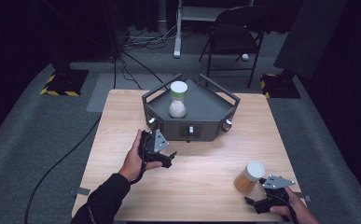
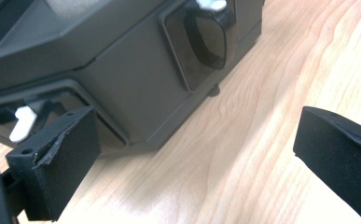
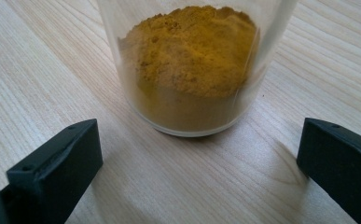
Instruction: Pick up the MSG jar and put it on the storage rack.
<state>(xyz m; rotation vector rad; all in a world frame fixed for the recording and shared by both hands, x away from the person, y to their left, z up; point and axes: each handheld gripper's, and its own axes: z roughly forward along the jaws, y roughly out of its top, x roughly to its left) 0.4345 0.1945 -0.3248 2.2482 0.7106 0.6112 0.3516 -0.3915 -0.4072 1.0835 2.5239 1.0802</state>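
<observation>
Standing jar (image 3: 190, 70) of yellow powder (image 3: 194, 51)

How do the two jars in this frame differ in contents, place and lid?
The jar of white powder stands on the dark grey tray at the far side of the table; the jar of yellow powder stands on the bare wooden table, just ahead of the open right gripper. The first has a green-rimmed white lid and looks taller; the second a plain white lid. Both are clear, upright and unheld.
</observation>
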